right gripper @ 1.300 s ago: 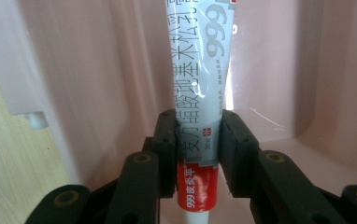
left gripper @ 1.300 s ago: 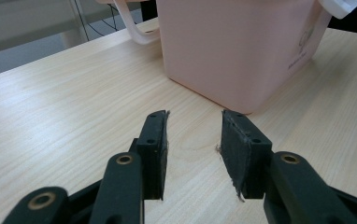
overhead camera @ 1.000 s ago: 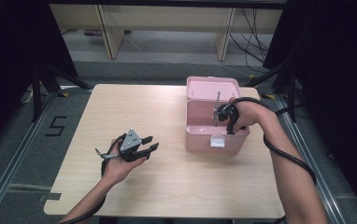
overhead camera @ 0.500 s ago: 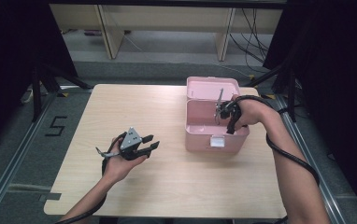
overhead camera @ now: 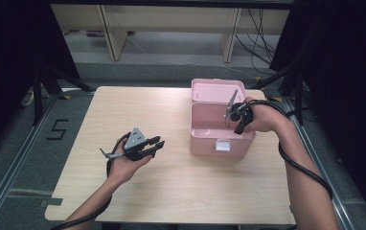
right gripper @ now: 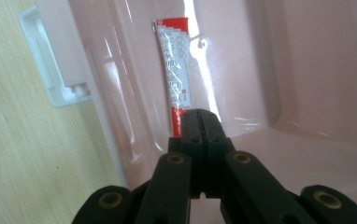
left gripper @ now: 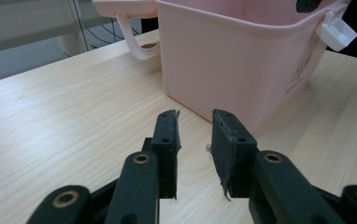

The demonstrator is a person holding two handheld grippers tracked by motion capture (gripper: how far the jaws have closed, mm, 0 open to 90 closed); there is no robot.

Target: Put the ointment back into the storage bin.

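Observation:
An open pink box [overhead camera: 205,139] stands on the right half of the wooden table [overhead camera: 138,115]. On its floor lies a red and white tube [right gripper: 174,70]. My right gripper [overhead camera: 238,122] hangs over the box's inside. In the right gripper view its jaws [right gripper: 199,116] have just closed pad to pad, above the near end of the tube, which runs behind their tips. My left gripper [overhead camera: 158,144] rests left of the box, aimed at its side wall [left gripper: 232,56]. Its jaws [left gripper: 194,140] have just been closing but stand apart with nothing between them.
The box's lid [overhead camera: 214,88] lies back behind it, and a white latch [overhead camera: 223,145] sits on its front wall. A pink handle [left gripper: 132,39] hangs off the lid. Bare tabletop spreads left of and in front of the box. Shelving and cables stand beyond the table.
The right gripper has lifted slightly over the box. The left hand has stayed where it was.

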